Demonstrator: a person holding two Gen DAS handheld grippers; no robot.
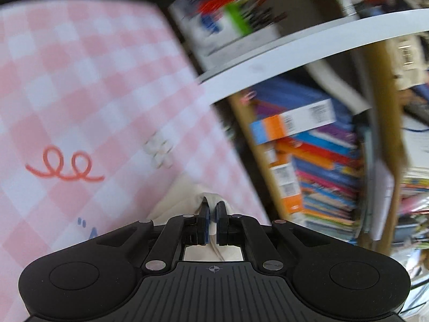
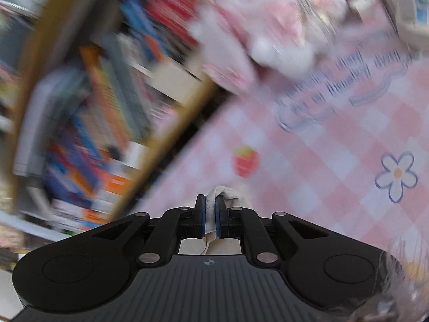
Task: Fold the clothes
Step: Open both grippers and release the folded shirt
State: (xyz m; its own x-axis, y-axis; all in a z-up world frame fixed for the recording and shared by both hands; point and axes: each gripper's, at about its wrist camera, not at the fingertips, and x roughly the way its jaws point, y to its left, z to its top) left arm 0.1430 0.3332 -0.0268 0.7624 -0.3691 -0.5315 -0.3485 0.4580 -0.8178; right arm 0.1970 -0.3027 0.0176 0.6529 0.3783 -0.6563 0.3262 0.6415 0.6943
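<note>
Above the bench [image 1: 80, 86], with its pink and white checked cloth, we see our left tool [image 1: 211, 209] clamped on a fold of cream-coloured garment [image 1: 187, 201], the fabric pinched between the blue pads and bunched just past the fingertips. In the right wrist view our right tool [image 2: 210, 204] is likewise closed on a cream fold of the garment [image 2: 228, 193], which pokes out beyond the tips and hangs down between the fingers towards the body of the tool. We cannot tell how the rest of the garment lies, for the tools hide it. Beside the bench stands a bookshelf [image 1: 321, 139] packed with colourful books. At the far end of the bench lies a white and pink plush toy [image 2: 281, 26], much blurred.
</note>
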